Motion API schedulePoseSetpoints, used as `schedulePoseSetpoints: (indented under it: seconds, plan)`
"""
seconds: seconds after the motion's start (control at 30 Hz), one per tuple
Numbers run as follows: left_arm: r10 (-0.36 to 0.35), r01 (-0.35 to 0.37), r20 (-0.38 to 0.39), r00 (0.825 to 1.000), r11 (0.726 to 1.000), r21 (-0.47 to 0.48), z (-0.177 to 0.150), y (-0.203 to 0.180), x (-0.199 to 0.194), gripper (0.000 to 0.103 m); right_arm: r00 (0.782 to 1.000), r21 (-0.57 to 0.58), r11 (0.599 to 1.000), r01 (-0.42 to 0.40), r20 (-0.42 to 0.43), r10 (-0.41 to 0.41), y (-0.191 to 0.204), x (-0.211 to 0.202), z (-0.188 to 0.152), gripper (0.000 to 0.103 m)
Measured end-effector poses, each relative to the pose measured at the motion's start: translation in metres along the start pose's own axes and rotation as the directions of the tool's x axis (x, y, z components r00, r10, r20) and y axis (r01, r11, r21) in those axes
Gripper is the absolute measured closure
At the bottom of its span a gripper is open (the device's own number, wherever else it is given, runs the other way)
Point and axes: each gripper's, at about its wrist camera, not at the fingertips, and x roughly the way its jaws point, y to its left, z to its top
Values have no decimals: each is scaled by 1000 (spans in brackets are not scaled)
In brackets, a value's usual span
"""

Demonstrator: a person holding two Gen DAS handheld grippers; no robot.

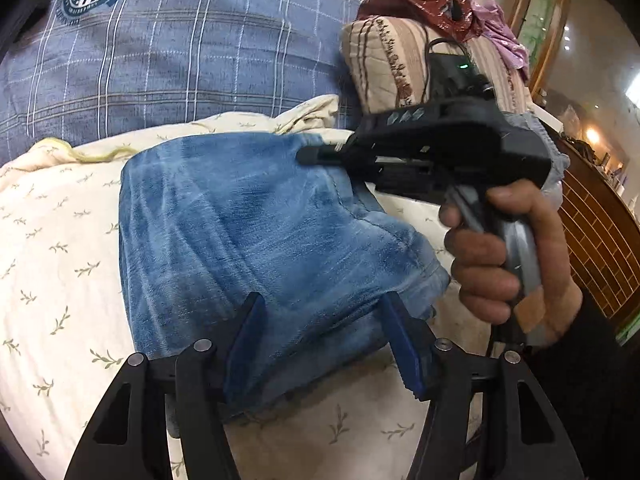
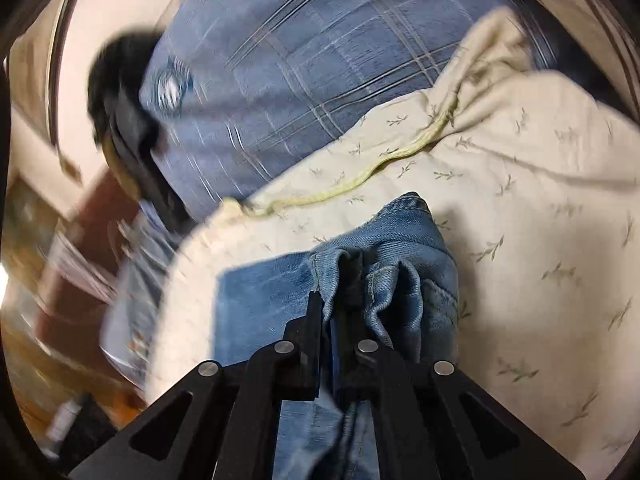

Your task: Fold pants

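Left wrist view is showing the pants (image 1: 256, 232), blue denim, already lying as a compact, roughly rectangular bundle on the bed (image 1: 60, 240), whose cover is cream with a small sprig print. A big blue checked cushion (image 1: 180, 48) is sitting along the bed's far edge, well behind the bundle. The left tongs (image 1: 324, 344) are hanging released, their blue pads spread over the bundle's near edge without pinching it. From the bed's right side a hand (image 1: 508, 256) is bringing in the right tongs (image 1: 308, 157), whose tip is lying against the bundle's far right corner.

The right wrist view, blurred toward its left side, is giving the closer look: the right tongs (image 2: 334, 304) are clenched on a bunched ridge of denim, with seams and a hem gathering just beyond the pads.

Judging from this, the main folds are looking done, since no loose leg is trailing across the cover. What appears to be remaining is one last fold or tuck of the gathered end the right tongs are holding, then flattening the stack. Whether the layers underneath are lying even cannot be told.
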Motion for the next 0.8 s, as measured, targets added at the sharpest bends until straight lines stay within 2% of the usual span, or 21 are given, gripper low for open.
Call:
schedulePoseSetpoints:
  seconds: [0.07, 0.1, 0.17, 0.2, 0.23, 0.3, 0.37, 0.47, 0.5, 0.6, 0.63, 0.67, 0.73, 0.8]
  plan:
    - [-20, 20, 4, 1000, 1000, -8, 4, 3, 2, 43, 994, -64, 993, 98, 47, -95, 7, -10, 0, 91]
    - [-30, 30, 4, 1000, 999, -20, 4, 6, 4, 43, 993, -61, 991, 117, 22, -116, 5, -4, 0, 92]
    - [-47, 48, 18, 999, 999, -24, 0, 9, 1, 44, 994, -16, 994, 110, -17, -110, -7, 3, -2, 99]
    - [-52, 53, 24, 998, 998, -19, -1, 9, -1, 44, 995, -3, 996, 94, -14, -94, -10, 0, -2, 99]
    - [-58, 58, 31, 998, 998, -9, 2, 3, 1, 44, 997, -15, 996, 83, 5, -83, -5, -6, -2, 92]
    - [-55, 53, 56, 997, 998, 33, 0, -4, 0, 44, 997, -60, 996, 69, 48, -66, 7, -22, 1, 87]
    - [-38, 31, 75, 996, 995, 93, -3, -15, 0, 44, 998, -95, 995, 40, 57, -35, 17, -33, 4, 62]
    - [0, -18, 99, 995, 983, 184, -8, -34, 8, 45, 1000, -86, 996, -5, 20, 7, 14, -38, 5, 59]
    - [9, -30, 107, 994, 980, 197, -9, -38, 11, 46, 1000, -74, 997, -13, 13, 14, 12, -38, 5, 59]
    - [25, -54, 119, 993, 967, 250, -10, -52, 21, 60, 998, -11, 998, -66, -3, 66, 3, -37, 8, 52]
    - [51, -82, 121, 991, 960, 269, -11, -56, 25, 68, 997, -3, 997, -72, -13, 72, 2, -34, 10, 50]
    - [60, -92, 121, 991, 955, 281, -12, -58, 28, 73, 998, -16, 998, -57, -21, 57, 4, -30, 13, 50]
    - [41, -71, 120, 992, 965, 253, -10, -57, 31, 79, 1000, -69, 998, -16, -28, 14, 12, -23, 18, 50]
    - [29, -57, 119, 992, 970, 237, -8, -57, 31, 81, 998, -110, 993, 35, -40, -40, 19, -11, 24, 52]
